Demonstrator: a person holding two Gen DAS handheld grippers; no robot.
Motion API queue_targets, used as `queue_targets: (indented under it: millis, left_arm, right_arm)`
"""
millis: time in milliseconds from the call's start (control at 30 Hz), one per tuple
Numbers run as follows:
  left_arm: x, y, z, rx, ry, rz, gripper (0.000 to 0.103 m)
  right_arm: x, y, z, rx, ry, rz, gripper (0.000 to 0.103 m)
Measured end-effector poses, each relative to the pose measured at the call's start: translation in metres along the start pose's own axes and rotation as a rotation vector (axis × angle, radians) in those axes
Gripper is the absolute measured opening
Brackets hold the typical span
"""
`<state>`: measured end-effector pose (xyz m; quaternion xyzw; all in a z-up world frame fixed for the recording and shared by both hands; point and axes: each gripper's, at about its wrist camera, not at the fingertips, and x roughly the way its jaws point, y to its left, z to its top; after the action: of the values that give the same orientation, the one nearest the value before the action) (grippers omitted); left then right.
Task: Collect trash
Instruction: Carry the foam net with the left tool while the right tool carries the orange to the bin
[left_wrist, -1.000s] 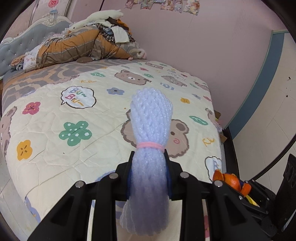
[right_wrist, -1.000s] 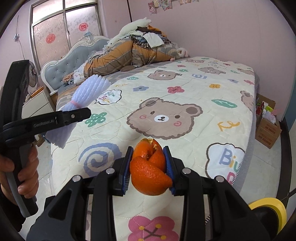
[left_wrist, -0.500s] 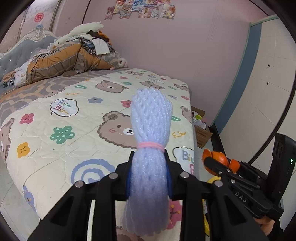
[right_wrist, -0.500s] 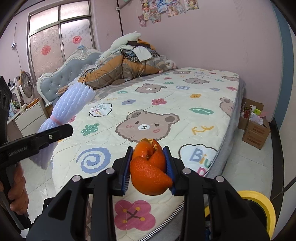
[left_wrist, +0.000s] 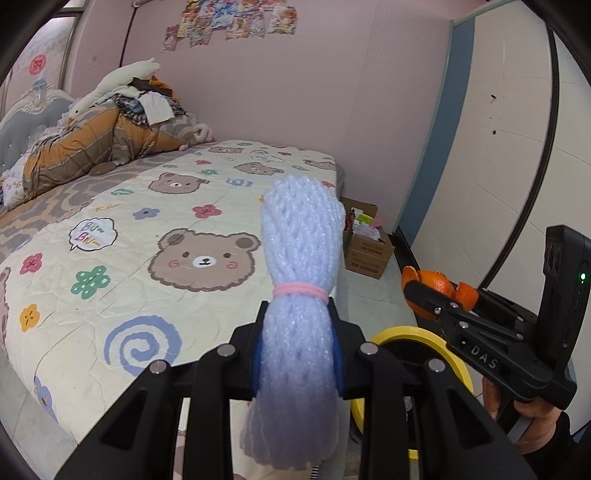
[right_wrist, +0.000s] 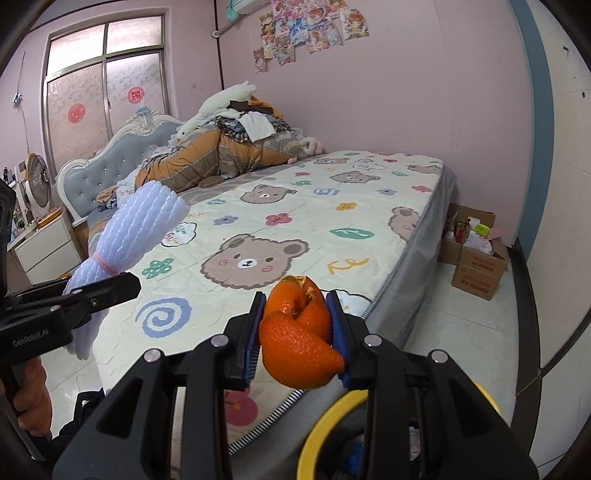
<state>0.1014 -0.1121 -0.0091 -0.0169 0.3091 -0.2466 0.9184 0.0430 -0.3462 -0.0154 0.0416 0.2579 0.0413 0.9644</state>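
The round yellow-rimmed bin at five o'clock is mostly hidden behind the black right gripper and cut by the frame edge; its contents are unreadable. The paper pictures on the pink wall at twelve o'clock are too small to read, their tops cropped.

Both grippers are black plastic with blue pads, silver screws and white lettering on their sides
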Motion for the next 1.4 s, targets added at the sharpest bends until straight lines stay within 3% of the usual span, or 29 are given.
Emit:
queue_targets:
  millis: [567, 967, 1400]
  left_arm:
    - [0.046, -0.079, -0.018, 0.136, 0.131, -0.136, 0.027]
    - [0.096, -0.120, -0.043, 0.161, 0.237, -0.200, 0.027]
    - [0.122, -0.127, -0.061, 0.127, 0.336, -0.240, 0.027]
  right_arm:
    - [-0.074, -0.069, -0.005, 0.082, -0.056, -0.139, 0.032]
    - [-0.085, -0.106, -0.016, 0.149, -0.068, -0.168, 0.032]
    - [-0.078, -0.131, -0.037, 0.232, -0.035, -0.146, 0.033]
